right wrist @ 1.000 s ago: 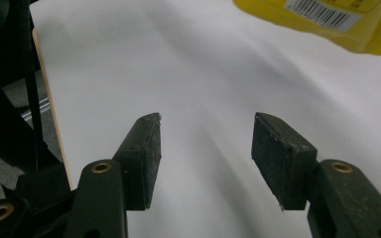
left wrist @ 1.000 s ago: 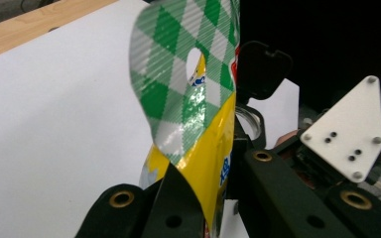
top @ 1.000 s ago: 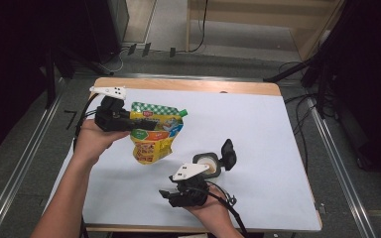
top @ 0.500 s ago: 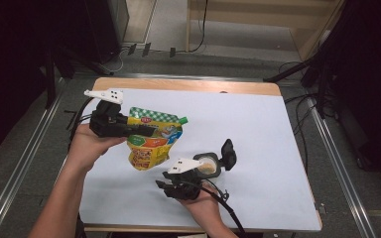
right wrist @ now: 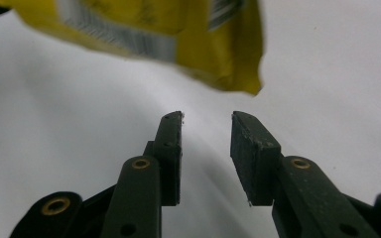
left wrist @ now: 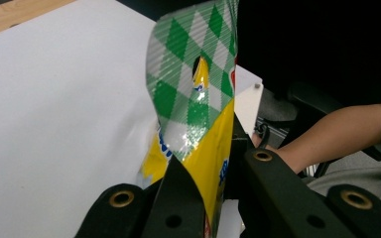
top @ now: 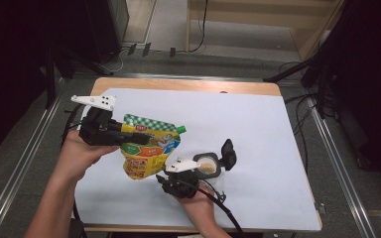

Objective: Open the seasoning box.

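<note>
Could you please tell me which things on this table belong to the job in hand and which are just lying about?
In the job:
- yellow pouch with a green checked top, clamped in the left gripper
- right gripper, jaws apart with nothing between them, having just been closing, just below the pouch's bottom corner

Lying about:
- small round container with its black lid flipped open, beside the right gripper

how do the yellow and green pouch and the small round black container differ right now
The yellow and green checked foil pouch is clamped at one edge by the left gripper; the small round black container lies on the table, ungripped. The pouch is flat, soft and sealed with a green cap; the container is rigid, its lid flipped open.
</note>
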Motion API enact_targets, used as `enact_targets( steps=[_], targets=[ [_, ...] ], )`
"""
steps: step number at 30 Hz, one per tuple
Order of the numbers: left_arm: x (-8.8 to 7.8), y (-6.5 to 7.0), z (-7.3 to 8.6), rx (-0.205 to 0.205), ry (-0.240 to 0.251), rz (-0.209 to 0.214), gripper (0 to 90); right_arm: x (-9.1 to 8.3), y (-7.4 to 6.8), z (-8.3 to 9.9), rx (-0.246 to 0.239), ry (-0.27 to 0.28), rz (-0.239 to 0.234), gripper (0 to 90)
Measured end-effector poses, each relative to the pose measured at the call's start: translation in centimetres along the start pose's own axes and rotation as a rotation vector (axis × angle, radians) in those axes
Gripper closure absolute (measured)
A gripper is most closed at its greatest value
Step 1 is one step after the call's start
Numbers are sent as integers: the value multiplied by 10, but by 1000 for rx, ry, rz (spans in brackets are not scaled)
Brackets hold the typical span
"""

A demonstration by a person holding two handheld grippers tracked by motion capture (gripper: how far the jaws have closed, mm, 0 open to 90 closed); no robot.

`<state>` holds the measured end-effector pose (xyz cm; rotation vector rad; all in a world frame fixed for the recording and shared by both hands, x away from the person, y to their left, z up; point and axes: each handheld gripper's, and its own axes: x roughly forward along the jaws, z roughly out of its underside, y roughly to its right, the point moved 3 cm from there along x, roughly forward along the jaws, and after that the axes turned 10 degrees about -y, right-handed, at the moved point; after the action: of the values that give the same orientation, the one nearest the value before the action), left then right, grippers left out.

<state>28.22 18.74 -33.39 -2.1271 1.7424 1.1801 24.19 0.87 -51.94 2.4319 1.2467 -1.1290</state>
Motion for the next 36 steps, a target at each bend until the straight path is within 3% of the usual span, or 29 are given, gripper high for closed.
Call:
enact_targets(
  steps=[6,14,19,25,30,35,36],
  targets=[
    [3,3,1,-27,-1,48,900,0,0,1,-4,45,32,739],
    [6,2,1,-73,1,74,900,1,0,4,-16,68,63,748],
    [6,3,-1,-89,12,99,900,1,3,6,5,86,76,749],
    [12,-1,0,-115,-3,96,900,4,1,8,-2,98,76,744],
    [18,-5,0,-131,-3,66,900,2,-2,9,-57,81,69,698],
    [22,-5,-1,-132,-3,44,888,1,-3,10,-58,73,54,676],
    [25,-6,-1,-137,-11,30,874,0,-4,10,-79,69,43,655]
  ],
)
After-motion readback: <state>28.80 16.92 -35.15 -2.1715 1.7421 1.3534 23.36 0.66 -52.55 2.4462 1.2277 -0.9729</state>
